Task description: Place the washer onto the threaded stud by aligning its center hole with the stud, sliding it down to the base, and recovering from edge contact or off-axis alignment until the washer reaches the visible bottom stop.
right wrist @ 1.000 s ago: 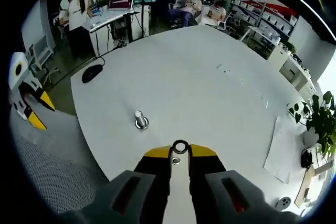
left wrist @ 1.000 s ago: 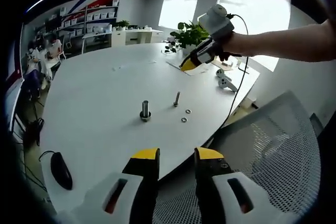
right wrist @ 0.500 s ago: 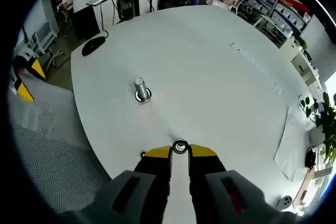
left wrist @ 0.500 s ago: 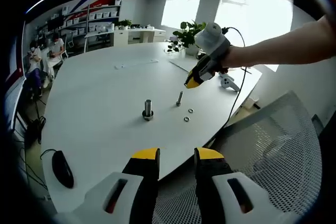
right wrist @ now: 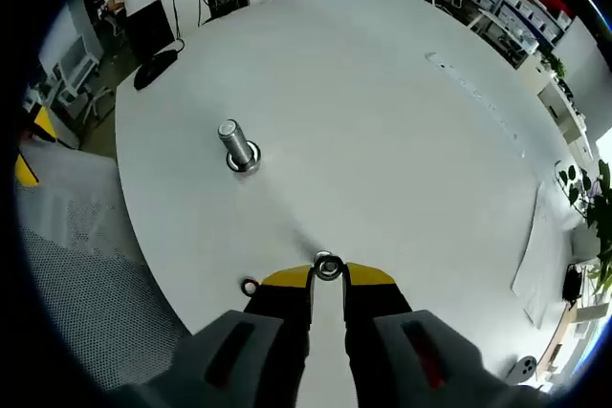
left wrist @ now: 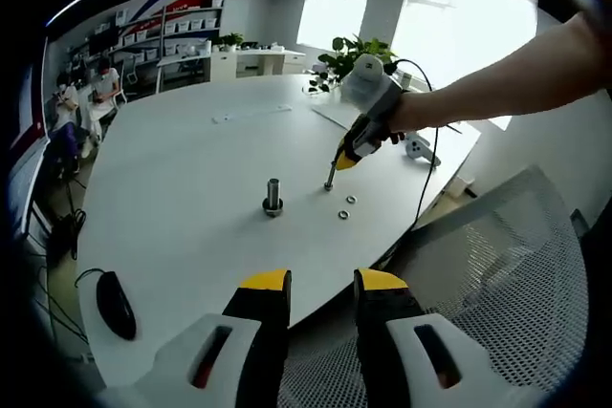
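My right hand-held gripper [right wrist: 327,275], clenched on the washer [right wrist: 328,266], has dropped onto the slim stud [left wrist: 329,177]; left hand-held gripper [left wrist: 322,286] idle, released. Seating next.

1. The left gripper [left wrist: 321,280] has yellow tips on two black jaws, which widen into pale grey bodies with a red-orange slot on each
2. The right gripper [right wrist: 327,275] has the same yellow tips, black jaws and grey shells with reddish slots
3. A thin black cable hangs from it, and the forearm [left wrist: 497,74] holding it is bare, with no sleeve
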Demonstrator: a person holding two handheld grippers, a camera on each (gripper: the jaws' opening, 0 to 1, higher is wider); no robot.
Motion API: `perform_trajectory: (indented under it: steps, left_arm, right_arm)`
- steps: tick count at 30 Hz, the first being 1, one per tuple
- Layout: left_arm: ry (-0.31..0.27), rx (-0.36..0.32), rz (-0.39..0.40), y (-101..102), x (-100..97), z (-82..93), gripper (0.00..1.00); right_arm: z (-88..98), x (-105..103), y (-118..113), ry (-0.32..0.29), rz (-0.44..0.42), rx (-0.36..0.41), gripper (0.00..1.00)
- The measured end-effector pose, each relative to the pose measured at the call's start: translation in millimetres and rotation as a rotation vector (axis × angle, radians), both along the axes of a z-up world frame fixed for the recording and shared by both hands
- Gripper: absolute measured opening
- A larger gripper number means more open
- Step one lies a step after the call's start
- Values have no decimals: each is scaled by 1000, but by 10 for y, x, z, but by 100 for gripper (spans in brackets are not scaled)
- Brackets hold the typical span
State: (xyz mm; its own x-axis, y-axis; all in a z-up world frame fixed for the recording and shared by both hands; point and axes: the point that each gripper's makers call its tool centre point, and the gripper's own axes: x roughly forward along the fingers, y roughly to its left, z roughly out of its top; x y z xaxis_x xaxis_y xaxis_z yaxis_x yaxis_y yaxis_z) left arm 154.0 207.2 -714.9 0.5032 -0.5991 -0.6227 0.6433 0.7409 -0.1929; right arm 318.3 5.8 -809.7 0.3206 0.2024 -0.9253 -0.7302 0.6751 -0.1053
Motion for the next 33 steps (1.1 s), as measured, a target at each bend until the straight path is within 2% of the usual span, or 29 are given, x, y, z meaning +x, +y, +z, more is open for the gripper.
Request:
perform_trajectory:
  steps: [6, 18, 24, 26, 30, 33]
  left_arm:
    - [1, -1, -6, -8, -2, -4, 24]
    - [10, 9, -8, -4, -12, -25, 24]
    - [11, 8, 0, 6, -7, -20, 24]
    - [11, 8, 0, 7, -9, -20, 24]
    - [10, 8, 3, 13, -6, -17, 24]
    - [9, 6, 6, 16, 0, -12, 24]
  right_arm:
    - [-43, 18, 26, 18, 11, -12, 13]
    - [-267, 30, -92, 69, -4, -27, 13]
    - [-474, -28, -165, 109, -24, -42, 14]
    - [-568, 33, -210, 117, -30, -39, 14]
    - [-566, 58, -192, 102, -53, -24, 14]
    - [-592, 101, -202, 113, -52, -18, 14]
